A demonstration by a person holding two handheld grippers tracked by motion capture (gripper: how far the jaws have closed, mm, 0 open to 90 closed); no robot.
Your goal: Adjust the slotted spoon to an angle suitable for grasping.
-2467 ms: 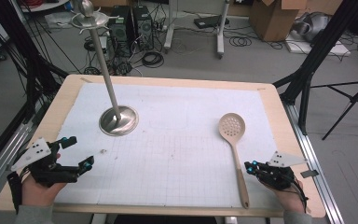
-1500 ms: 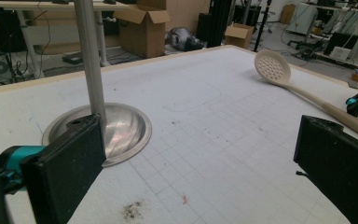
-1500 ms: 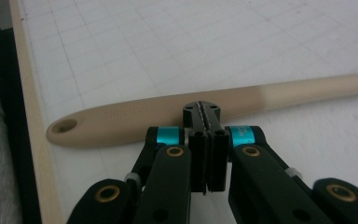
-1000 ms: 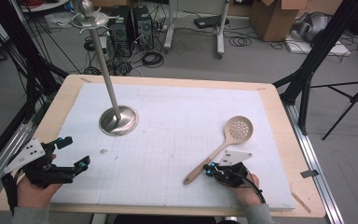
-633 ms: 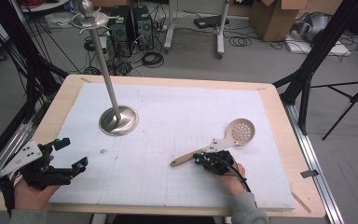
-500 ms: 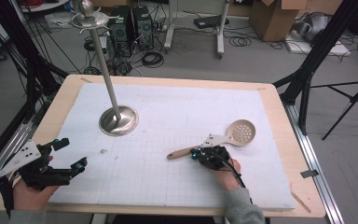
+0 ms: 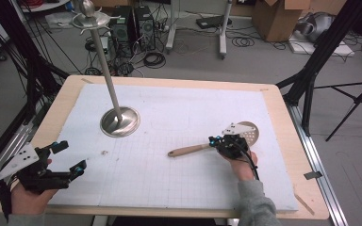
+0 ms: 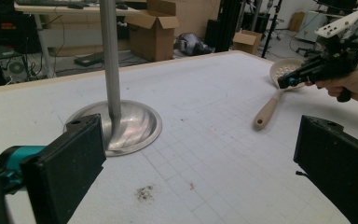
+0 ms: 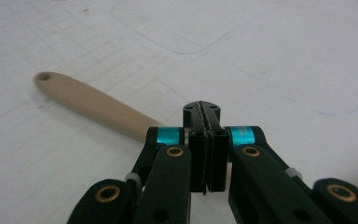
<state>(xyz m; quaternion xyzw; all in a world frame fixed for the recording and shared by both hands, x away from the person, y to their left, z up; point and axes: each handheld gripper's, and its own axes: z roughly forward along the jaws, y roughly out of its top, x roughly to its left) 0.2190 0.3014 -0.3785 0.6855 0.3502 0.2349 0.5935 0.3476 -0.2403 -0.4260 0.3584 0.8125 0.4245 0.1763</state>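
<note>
Mid-push: right gripper (image 7: 219, 141) fingers pressed together, empty, nudging the wooden slotted spoon (image 7: 202, 149) lying on the desk (image 7: 283, 117) just under them. Left gripper (image 7: 66, 157) fingers wide, idle. Next, probably: swing handle toward the metal stand (image 7: 119, 121).

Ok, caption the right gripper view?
Shut right gripper pressing on the spoon above the white mat.

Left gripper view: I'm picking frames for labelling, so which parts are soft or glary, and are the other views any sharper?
Left gripper view: its own near jaws are blurred, the stand base carries soft reflections, the spoon is fairly crisp. Right gripper view: the shut tool is sharp, the spoon handle behind it soft. High view: even light, faint shadows, mild softness overall.
</note>
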